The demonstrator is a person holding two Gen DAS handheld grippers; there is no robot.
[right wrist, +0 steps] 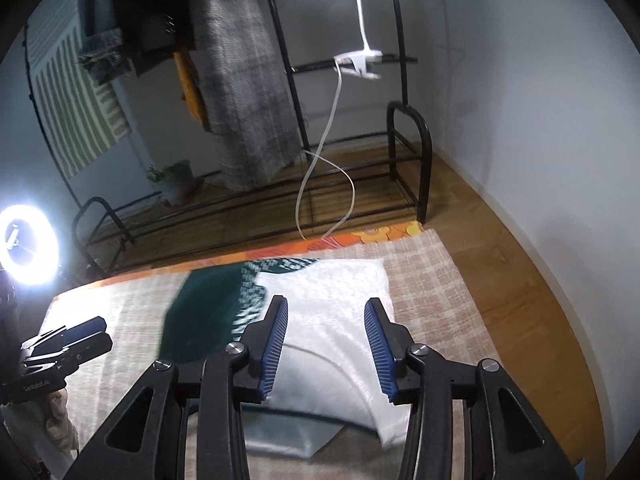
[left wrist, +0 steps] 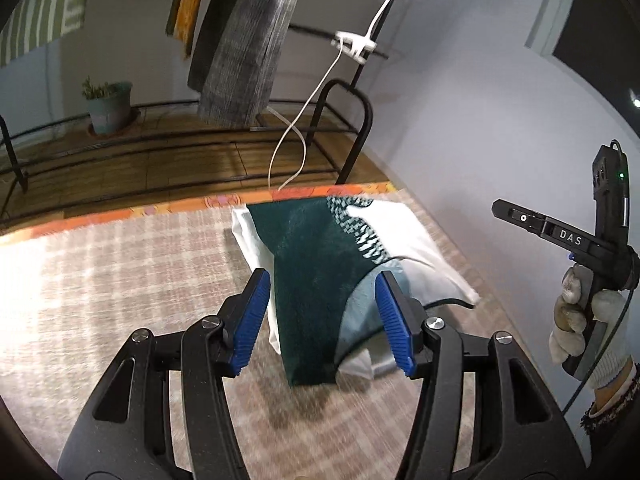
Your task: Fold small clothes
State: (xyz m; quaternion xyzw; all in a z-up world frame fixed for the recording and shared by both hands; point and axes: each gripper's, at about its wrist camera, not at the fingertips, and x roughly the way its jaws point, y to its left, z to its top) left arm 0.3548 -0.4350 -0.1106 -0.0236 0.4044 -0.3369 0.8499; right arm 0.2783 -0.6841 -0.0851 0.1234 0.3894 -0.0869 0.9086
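Observation:
A small garment, white with a dark green panel [left wrist: 316, 280] and a green-and-white checked band, lies partly folded on a checked rug [left wrist: 120, 280]. In the right wrist view its white part [right wrist: 336, 320] lies under my fingers and the green part [right wrist: 200, 316] to the left. My left gripper [left wrist: 320, 320] is open and empty, hovering over the green panel's near end. My right gripper [right wrist: 326, 344] is open and empty above the white part. The right gripper also shows at the right edge of the left wrist view [left wrist: 592, 240], raised above the rug.
A black metal rack [right wrist: 408, 160] with hanging cloths stands beyond the rug's orange border [right wrist: 360, 240]. A clip lamp's white cord [right wrist: 320, 184] trails to the floor. A potted plant [left wrist: 108, 106] sits back left. A ring light [right wrist: 28, 246] glows at left. A white wall [right wrist: 540, 120] runs along the right.

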